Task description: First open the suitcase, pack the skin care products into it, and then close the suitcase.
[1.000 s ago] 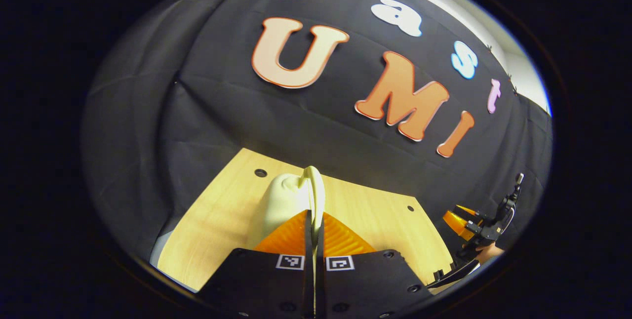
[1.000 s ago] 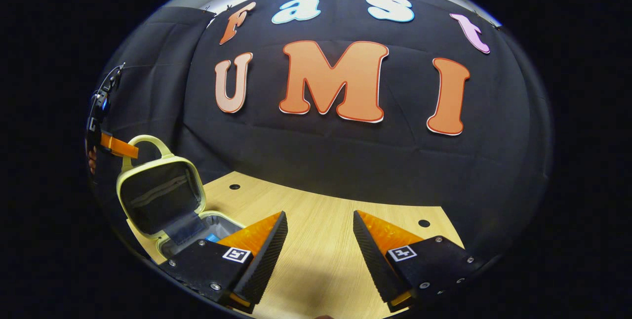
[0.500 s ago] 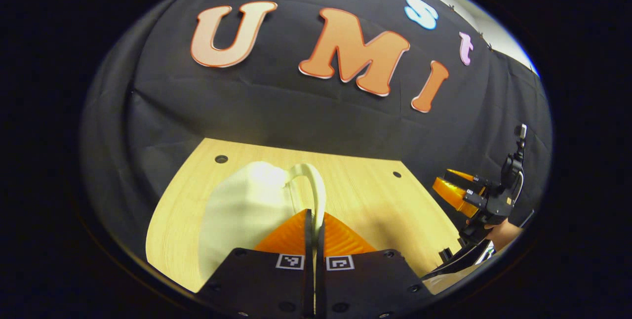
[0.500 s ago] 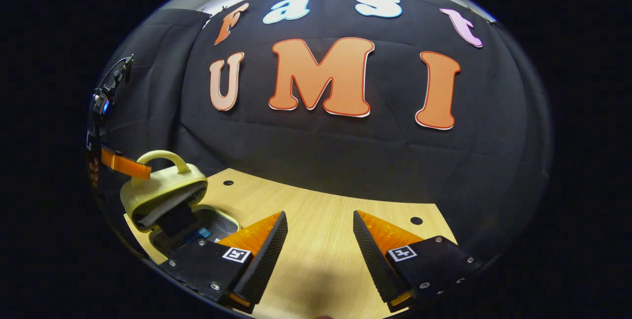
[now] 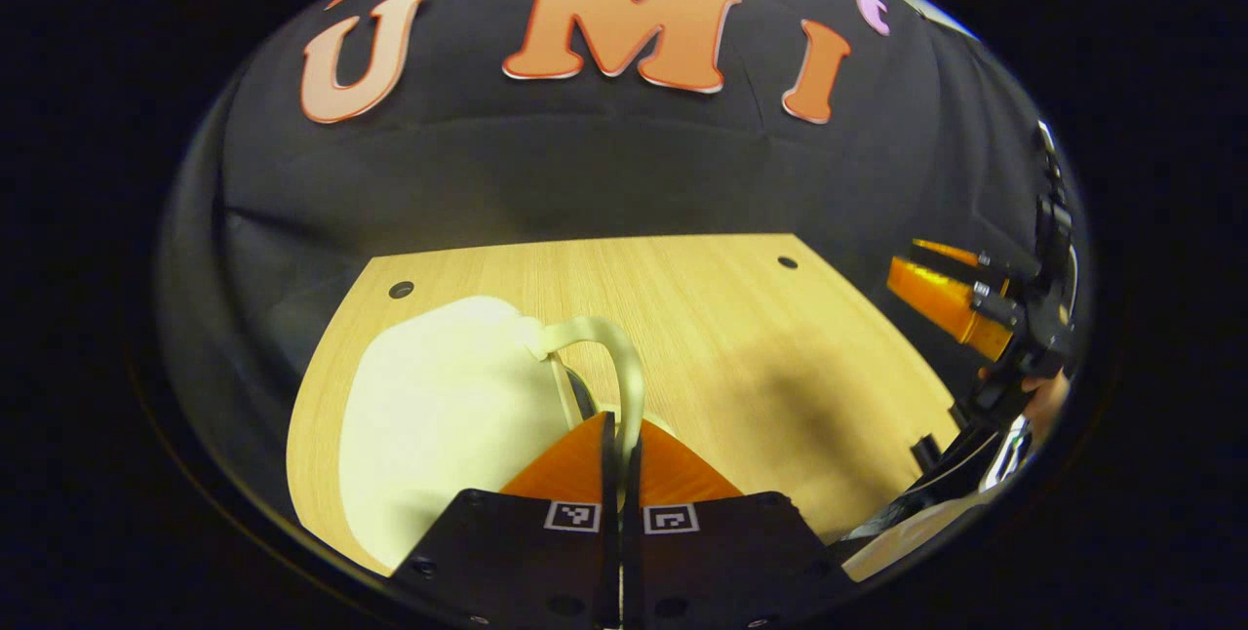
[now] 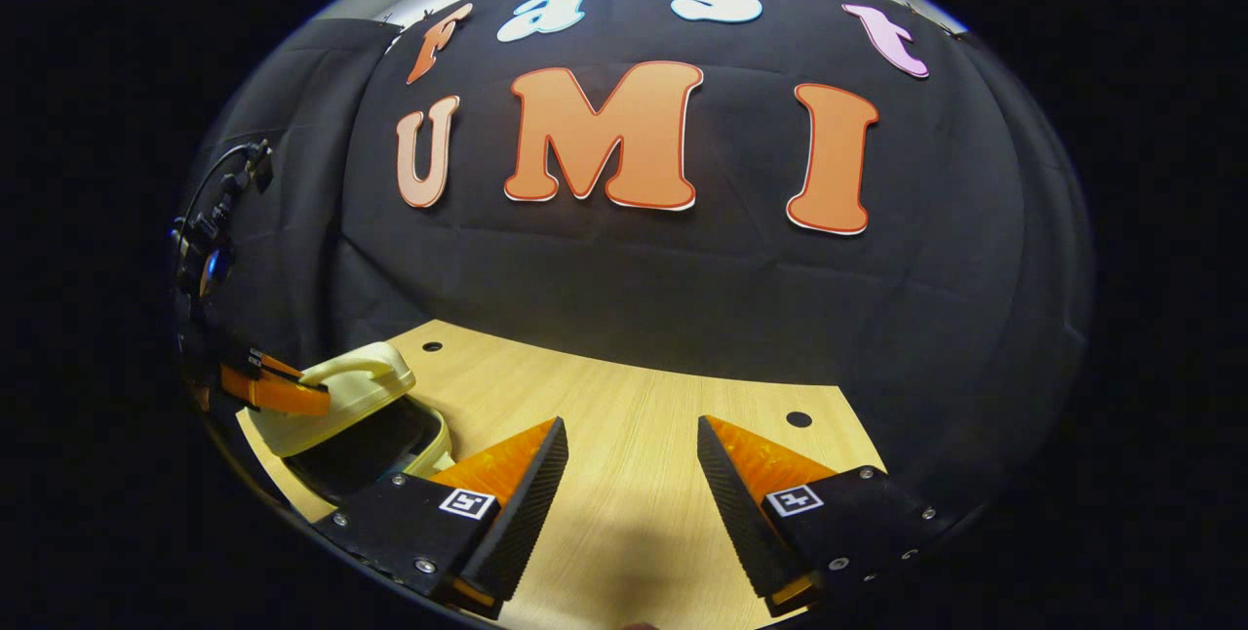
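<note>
Left gripper (image 5: pixel 620 435) clamped on the suitcase handle (image 5: pixel 624 372), lid (image 6: pixel 336 396) tilted low with a gap showing. Right gripper (image 6: pixel 632 459) wide apart over the wooden surface (image 6: pixel 624 415), holding nothing.

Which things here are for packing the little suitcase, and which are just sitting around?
For the job:
- pale yellow suitcase, lid nearly down
- its handle, pinched by the left gripper
- right gripper, open, above the table

Just there:
- wooden table
- black cloth wall
</note>
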Demonstrator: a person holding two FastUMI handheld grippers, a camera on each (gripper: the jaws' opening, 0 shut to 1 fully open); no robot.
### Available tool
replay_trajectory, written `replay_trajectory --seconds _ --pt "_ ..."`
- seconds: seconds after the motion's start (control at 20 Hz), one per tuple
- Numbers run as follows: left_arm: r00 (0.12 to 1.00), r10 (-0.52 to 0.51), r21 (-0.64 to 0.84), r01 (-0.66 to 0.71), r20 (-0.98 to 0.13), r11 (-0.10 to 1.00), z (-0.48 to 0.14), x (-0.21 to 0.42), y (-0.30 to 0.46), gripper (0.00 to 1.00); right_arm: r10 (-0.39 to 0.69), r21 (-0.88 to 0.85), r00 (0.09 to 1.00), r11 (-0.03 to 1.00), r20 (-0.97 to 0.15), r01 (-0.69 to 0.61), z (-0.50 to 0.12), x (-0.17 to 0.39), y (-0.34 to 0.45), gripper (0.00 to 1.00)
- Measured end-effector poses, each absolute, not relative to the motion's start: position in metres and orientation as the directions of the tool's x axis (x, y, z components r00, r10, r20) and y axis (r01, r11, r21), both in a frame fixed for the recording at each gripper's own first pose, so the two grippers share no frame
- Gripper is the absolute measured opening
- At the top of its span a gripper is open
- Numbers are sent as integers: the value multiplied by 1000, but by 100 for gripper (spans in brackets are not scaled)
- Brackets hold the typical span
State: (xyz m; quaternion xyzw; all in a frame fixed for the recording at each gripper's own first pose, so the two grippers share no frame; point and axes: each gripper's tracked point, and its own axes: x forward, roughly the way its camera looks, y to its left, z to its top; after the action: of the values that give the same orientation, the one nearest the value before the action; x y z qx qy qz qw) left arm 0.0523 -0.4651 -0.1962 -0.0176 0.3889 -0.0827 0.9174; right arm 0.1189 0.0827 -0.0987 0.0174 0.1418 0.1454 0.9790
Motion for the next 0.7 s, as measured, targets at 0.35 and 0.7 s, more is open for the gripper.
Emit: replay_trajectory --seconds 0.35,0.7 --pt "600 -115 15 207 -792 978 -250 51 -494 12 272 57 918 962 -290 -267 -111 109 60 87" --pt "707 -151 -41 170 -691 985 -212 77 -523 67 277 61 923 961 -266 -271 -103 104 47 88"
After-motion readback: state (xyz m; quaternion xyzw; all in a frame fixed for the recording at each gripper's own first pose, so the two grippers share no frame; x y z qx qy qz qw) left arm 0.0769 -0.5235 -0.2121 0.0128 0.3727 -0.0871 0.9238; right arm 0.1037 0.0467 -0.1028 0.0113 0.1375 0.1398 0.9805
